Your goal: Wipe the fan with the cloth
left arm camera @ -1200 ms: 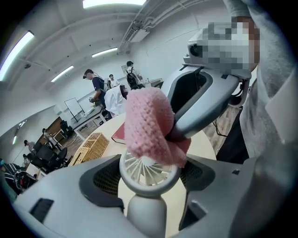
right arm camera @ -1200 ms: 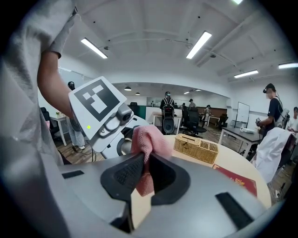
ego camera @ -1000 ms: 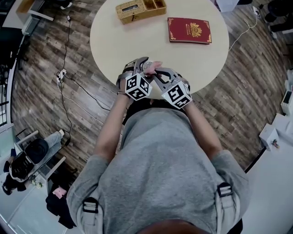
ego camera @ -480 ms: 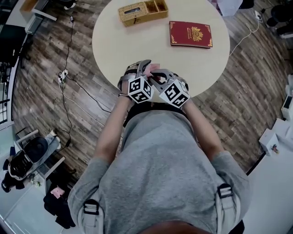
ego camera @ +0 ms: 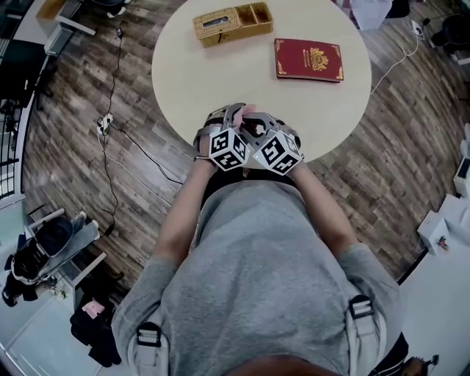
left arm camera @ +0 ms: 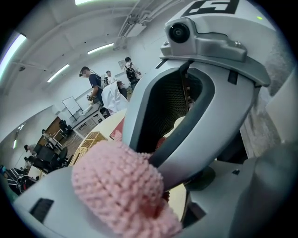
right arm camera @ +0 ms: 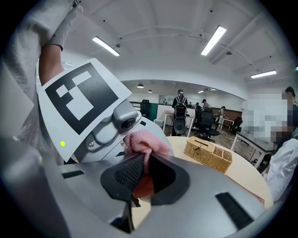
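Both forearms are tucked in front of the body at the near rim of the tabletop (ego camera: 220, 70), wrists nearly touching. The left tool (ego camera: 232, 116) has the pink cloth (left arm camera: 118, 183) bunched between its jaws. The right tool (ego camera: 253, 121), angled toward it, is clamped on the same cloth.

Round cream table (ego camera: 220, 73) stood on dark wood-plank floor (ego camera: 66, 147); cables (ego camera: 117, 139) trailed left. Wicker box (ego camera: 233, 22), red book (ego camera: 309, 59) on top. Strip lights (right arm camera: 213, 40) overhead.
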Action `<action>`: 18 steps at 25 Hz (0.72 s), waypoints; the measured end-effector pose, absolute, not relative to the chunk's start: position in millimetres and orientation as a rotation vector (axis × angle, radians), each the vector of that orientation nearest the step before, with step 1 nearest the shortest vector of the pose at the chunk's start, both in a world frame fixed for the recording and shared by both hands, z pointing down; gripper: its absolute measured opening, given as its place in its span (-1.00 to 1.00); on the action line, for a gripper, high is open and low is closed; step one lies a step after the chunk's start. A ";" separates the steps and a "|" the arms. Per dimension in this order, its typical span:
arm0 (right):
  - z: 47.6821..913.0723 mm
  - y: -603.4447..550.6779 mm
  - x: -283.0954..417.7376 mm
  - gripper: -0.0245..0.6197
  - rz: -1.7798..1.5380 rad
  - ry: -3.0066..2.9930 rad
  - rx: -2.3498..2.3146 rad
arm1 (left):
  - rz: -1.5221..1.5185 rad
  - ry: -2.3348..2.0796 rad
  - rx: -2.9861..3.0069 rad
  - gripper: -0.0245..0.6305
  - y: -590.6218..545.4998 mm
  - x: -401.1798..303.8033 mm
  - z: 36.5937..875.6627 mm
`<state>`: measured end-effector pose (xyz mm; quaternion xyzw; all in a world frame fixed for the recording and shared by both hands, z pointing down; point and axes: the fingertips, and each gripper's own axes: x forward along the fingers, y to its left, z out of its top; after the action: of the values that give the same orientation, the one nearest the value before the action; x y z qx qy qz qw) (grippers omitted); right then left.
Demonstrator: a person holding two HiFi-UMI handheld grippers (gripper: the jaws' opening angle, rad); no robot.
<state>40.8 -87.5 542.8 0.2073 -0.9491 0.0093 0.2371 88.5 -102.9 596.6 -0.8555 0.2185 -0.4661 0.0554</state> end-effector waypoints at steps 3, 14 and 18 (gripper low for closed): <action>541.4 -89.6 37.0 -0.80 -0.016 -2.600 0.579 | -1.415 0.685 -2.609 0.25 -104.4 82.5 595.6; 531.0 -111.2 52.6 -0.80 0.034 -2.625 0.624 | -1.404 0.698 -2.589 0.25 -116.8 64.6 586.7; 530.6 -103.5 52.5 -0.80 0.030 -2.619 0.618 | -1.403 0.706 -2.585 0.25 -120.9 57.3 584.5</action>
<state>52.5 -103.5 530.6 0.2238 -0.9487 0.0109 0.2231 57.3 -120.9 584.5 -0.8531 0.2331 -0.4631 0.0583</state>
